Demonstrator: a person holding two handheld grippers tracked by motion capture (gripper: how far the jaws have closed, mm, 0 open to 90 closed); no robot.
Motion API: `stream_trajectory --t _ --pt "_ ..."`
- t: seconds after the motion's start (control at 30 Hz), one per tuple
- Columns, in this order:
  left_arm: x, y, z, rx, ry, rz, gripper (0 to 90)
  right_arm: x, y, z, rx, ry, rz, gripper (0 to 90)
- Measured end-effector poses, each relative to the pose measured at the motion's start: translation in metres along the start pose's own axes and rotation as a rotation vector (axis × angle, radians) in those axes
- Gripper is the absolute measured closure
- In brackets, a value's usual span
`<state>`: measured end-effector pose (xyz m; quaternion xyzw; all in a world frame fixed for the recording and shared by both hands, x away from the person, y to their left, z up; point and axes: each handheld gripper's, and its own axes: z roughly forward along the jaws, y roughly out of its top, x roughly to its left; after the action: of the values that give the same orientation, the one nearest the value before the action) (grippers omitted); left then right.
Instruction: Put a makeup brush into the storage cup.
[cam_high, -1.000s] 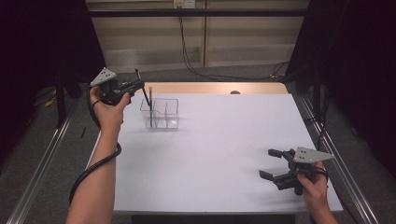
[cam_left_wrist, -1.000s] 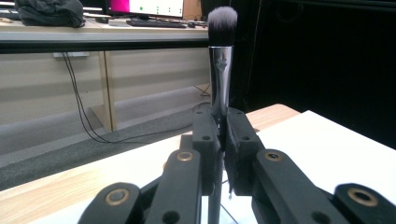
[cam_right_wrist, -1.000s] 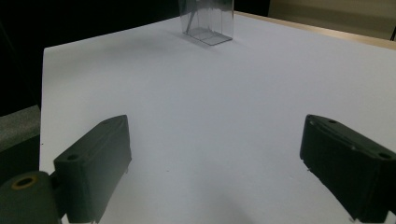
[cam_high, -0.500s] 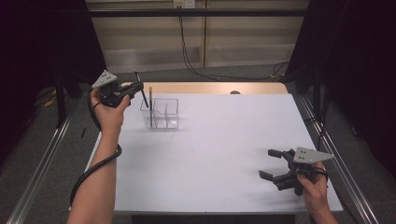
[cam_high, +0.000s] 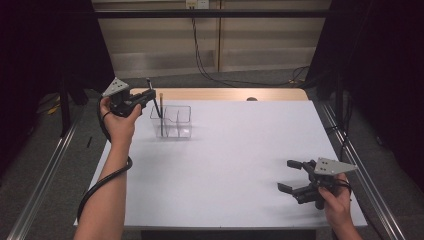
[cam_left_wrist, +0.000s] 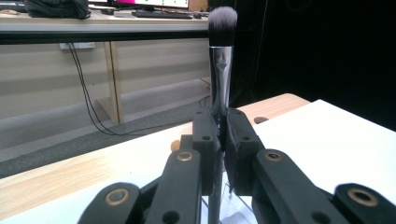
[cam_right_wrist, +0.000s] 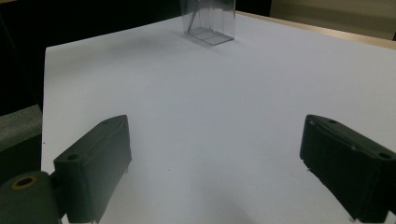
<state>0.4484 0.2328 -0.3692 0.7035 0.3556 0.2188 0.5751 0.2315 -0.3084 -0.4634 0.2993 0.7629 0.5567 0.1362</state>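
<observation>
High view: a slim makeup brush (cam_high: 156, 102) with a dark handle, silver ferrule and soft grey bristle head is seen clamped upright in the jaws of the left gripper (cam_high: 149, 95), just above the near-left corner of a clear plastic organiser box (cam_high: 173, 121) with inner dividers, which stands on the white counter (cam_high: 235, 160) toward its far left. In the left gripper view the brush (cam_left_wrist: 221, 70) is pinched low on the ferrule, the pads closed tight against it, bristles pointing up. The right gripper (cam_high: 295, 176) is held low over the near right of the counter, well apart from the box, its jaws spread wide and empty.

A misplaced descent is judged the main risk: the handle tip appears close to the box wall, so it could be caught on the rim or a divider, and the light box could be pushed or tipped. Because the grip sits on the smooth ferrule, the brush might also be tilted or slid in the jaws if its tip is knocked. No support is given to the box by the right gripper.
</observation>
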Motion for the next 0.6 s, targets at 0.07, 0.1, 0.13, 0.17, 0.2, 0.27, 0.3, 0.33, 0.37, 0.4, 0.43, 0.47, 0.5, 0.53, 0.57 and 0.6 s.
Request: stream_trajectory --t 0.07,0.1,0.13,0.17,0.2,0.27,0.3,0.33,0.37,0.4,0.43,0.47,0.5,0.53,0.57,0.6 --pt "-0.0004 -0.0003 0.0005 0.001 -0.001 -0.003 84.0 0.0001 0.0001 0.0002 -0.001 0.002 -0.001 8.4" --pt "-0.0006 -0.0004 0.0007 0.001 -0.001 -0.004 84.0 0.0001 0.0001 0.0002 -0.001 0.002 -0.002 8.4" --pt "-0.0007 -0.0006 0.0009 -0.001 -0.001 -0.004 84.0 0.0002 0.0001 0.0002 -0.001 0.002 -0.002 8.4" --pt "-0.0010 -0.0007 0.0011 0.001 -0.002 -0.005 84.0 0.0001 0.0001 0.0001 0.000 0.002 0.000 8.4" --pt "-0.0007 -0.0008 0.0013 0.004 -0.004 0.000 83.9 0.0001 0.0000 0.0002 0.001 0.001 -0.001 8.4" --pt "-0.0010 -0.0017 0.0021 0.003 -0.003 0.004 84.0 0.0000 -0.0001 0.0003 0.000 0.004 0.000 8.4" --pt "-0.0017 -0.0022 0.0025 0.005 -0.003 -0.001 84.0 0.0001 0.0000 0.0003 0.001 0.002 -0.001 8.4" --pt "-0.0013 -0.0027 0.0027 0.009 -0.001 0.008 83.9 0.0001 0.0001 0.0004 0.000 0.002 -0.001 8.4" --pt "-0.0017 -0.0034 0.0031 0.008 -0.002 0.002 83.9 0.0002 0.0001 0.0003 -0.001 0.004 -0.001 8.4" --pt "-0.0020 -0.0040 0.0034 0.008 -0.001 0.000 84.0 0.0003 0.0002 0.0002 -0.001 0.003 -0.002 8.4" --pt "-0.0022 -0.0046 0.0037 0.007 -0.002 -0.004 84.0 0.0002 0.0002 0.0000 -0.001 0.003 -0.002 8.4" --pt "-0.0020 -0.0051 0.0039 0.008 -0.003 -0.002 83.9 0.0002 0.0002 -0.0001 -0.001 0.003 -0.002 8.4" --pt "-0.0020 -0.0056 0.0040 0.009 -0.001 -0.002 83.9 0.0001 0.0002 -0.0003 -0.002 0.002 -0.002 8.4" --pt "-0.0019 -0.0062 0.0040 0.011 -0.002 -0.004 84.0 0.0001 0.0002 -0.0004 -0.002 0.003 -0.002 8.4" --pt "-0.0019 -0.0062 0.0040 0.011 -0.002 -0.004 84.0 0.0002 0.0002 -0.0004 -0.002 0.003 -0.002 8.4" --pt "-0.0021 -0.0075 0.0043 0.013 -0.001 -0.006 83.9 0.0003 0.0001 -0.0003 -0.001 0.002 -0.002 8.4"
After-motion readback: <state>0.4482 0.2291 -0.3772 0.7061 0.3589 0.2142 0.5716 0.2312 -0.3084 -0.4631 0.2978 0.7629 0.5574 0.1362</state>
